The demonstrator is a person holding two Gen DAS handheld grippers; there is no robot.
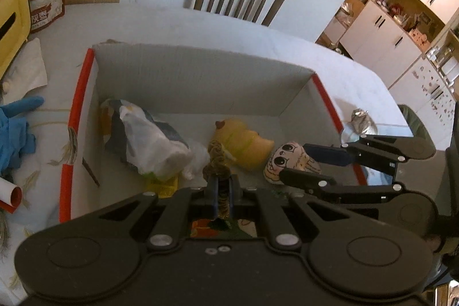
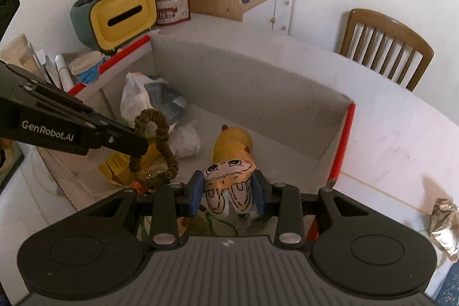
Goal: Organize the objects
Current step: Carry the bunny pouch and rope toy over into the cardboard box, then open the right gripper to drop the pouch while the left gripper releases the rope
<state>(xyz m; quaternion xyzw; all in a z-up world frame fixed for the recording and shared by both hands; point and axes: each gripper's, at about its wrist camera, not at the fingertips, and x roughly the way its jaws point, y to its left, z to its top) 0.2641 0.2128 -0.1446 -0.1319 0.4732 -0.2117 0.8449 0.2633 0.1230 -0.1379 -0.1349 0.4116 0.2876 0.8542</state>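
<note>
Right wrist view reads "GenRobot.AI" on the left gripper point(image 2: 137, 146), fingers pinching an olive scrunchie point(image 2: 156, 145) above the cardboard box point(image 2: 258, 93); right gripper point(image 2: 228, 191) fingers spread around a cartoon-face plush point(image 2: 229, 174).

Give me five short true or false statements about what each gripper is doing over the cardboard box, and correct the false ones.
1. The left gripper is shut on the olive scrunchie. True.
2. The right gripper is empty. False: the cartoon-face pouch sits between its fingers, though contact is unclear.
3. The yellow plush toy lies inside the cardboard box. True.
4. The plastic bag lies outside the box. False: it is inside.
5. The yellow tissue holder sits inside the box. False: it stands outside.
</note>
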